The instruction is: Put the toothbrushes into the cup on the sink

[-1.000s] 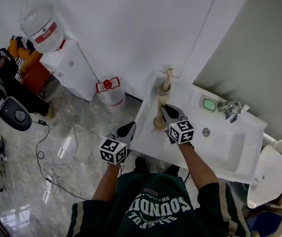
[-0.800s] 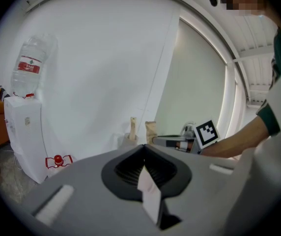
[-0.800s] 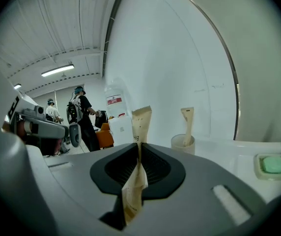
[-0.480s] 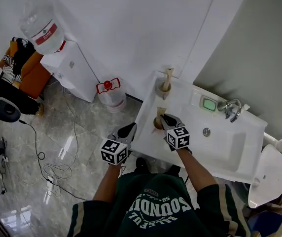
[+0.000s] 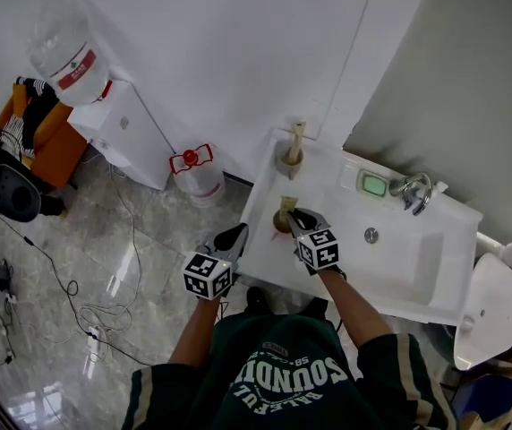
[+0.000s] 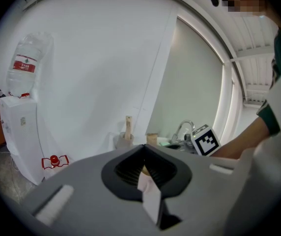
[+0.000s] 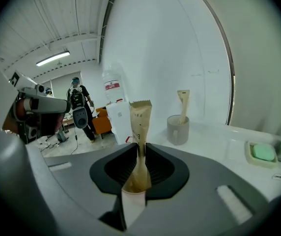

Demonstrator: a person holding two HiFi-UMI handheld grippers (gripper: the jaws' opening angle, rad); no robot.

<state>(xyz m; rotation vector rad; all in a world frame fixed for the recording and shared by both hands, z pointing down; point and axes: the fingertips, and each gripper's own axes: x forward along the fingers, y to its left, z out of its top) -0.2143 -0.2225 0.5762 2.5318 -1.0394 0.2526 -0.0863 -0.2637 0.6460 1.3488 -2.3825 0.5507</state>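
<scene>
A grey cup point(image 5: 287, 161) stands at the sink's point(image 5: 399, 267) far left corner with one paper-wrapped toothbrush point(image 5: 296, 137) upright in it. My right gripper point(image 5: 294, 215) hovers over the sink's left rim, short of the cup. It pinches a second toothbrush point(image 7: 140, 127) in a brown paper wrapper, held upright. Its jaws are opening slightly, with the wrapper still pressed between the pads. In the right gripper view the cup point(image 7: 178, 129) is ahead and to the right. My left gripper point(image 5: 236, 234) hangs shut and empty off the sink's left edge.
A green soap in its dish point(image 5: 374, 184) and a faucet point(image 5: 414, 191) sit at the sink's back. A water dispenser point(image 5: 126, 124), a red-handled jug point(image 5: 191, 161) and cables point(image 5: 104, 303) are on the floor at left. A white fixture point(image 5: 489, 307) stands at right.
My right gripper has drawn back a little toward me and to the left with the wrapped toothbrush. The left gripper has stayed where it was.
</scene>
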